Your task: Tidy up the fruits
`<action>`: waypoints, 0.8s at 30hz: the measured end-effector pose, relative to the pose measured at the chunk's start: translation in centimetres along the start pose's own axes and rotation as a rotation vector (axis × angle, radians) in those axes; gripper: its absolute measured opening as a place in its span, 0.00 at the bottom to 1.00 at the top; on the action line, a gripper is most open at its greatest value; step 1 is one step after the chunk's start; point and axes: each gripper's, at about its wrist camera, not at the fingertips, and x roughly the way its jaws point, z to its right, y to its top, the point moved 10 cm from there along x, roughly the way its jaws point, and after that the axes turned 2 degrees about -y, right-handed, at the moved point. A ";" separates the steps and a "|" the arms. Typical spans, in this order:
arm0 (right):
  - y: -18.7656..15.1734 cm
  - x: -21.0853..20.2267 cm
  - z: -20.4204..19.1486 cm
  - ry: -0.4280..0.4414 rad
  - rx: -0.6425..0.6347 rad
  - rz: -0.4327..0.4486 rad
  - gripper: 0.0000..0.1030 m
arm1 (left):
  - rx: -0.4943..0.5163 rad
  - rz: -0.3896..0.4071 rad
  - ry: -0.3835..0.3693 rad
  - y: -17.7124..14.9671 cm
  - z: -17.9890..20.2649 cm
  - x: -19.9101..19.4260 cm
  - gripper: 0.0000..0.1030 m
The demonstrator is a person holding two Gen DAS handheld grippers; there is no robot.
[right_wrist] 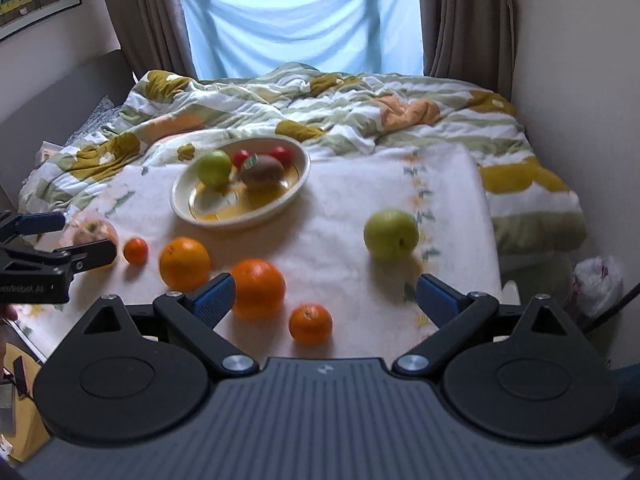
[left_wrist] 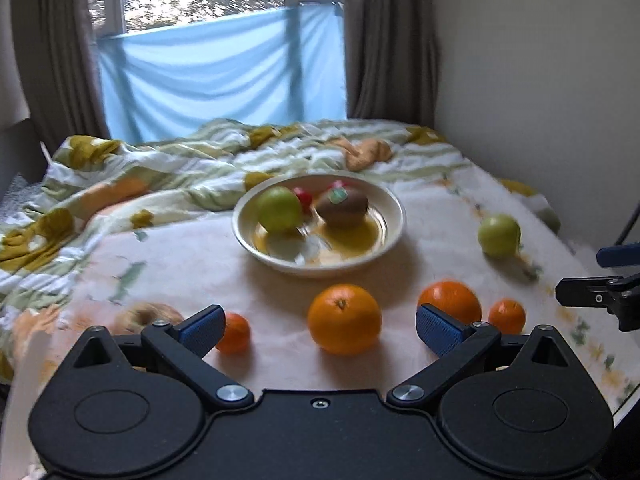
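A cream bowl (left_wrist: 394, 204) (right_wrist: 301, 160) on the bed holds a green apple (left_wrist: 279, 209) (right_wrist: 214, 167), a kiwi (left_wrist: 342, 206) (right_wrist: 262, 172) and small red fruits (right_wrist: 280, 155). Loose on the white towel lie two big oranges (left_wrist: 344, 319) (right_wrist: 185, 263), (left_wrist: 450, 300) (right_wrist: 259, 288), two mandarins (left_wrist: 234, 333) (right_wrist: 136, 250), (left_wrist: 507, 315) (right_wrist: 311, 324), a green apple (left_wrist: 499, 235) (right_wrist: 391, 234) and a pale reddish apple (left_wrist: 146, 315) (right_wrist: 95, 232). My left gripper (left_wrist: 320, 326) is open just short of the oranges. My right gripper (right_wrist: 325, 300) is open near the mandarin.
A rumpled flowered duvet (right_wrist: 360, 112) covers the far half of the bed. The wall (right_wrist: 580, 80) runs along the right, with curtains and a blue cloth (left_wrist: 224, 80) at the window behind. A white bag (right_wrist: 598, 280) sits beside the bed on the right.
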 end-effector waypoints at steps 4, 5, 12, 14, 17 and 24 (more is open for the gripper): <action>-2.3 1.6 0.3 -0.022 -0.031 -0.003 1.00 | 0.024 -0.025 -0.029 -1.6 0.4 2.2 0.98; -2.9 2.0 0.3 -0.020 -0.036 -0.009 1.00 | 0.019 -0.032 -0.036 -1.8 0.3 2.7 0.98; -5.0 4.2 0.5 -0.014 -0.042 -0.032 1.00 | -0.021 -0.062 -0.067 -2.2 0.0 5.0 0.89; -5.2 4.5 0.5 -0.011 -0.039 -0.031 1.00 | -0.024 -0.072 -0.083 -2.2 0.2 5.4 0.87; -5.4 4.8 0.3 -0.004 -0.027 -0.029 1.00 | -0.022 -0.087 -0.066 -2.0 0.2 6.0 0.86; -5.2 5.6 -0.6 0.004 -0.062 -0.044 1.00 | -0.026 -0.119 -0.082 -2.0 0.6 7.3 0.70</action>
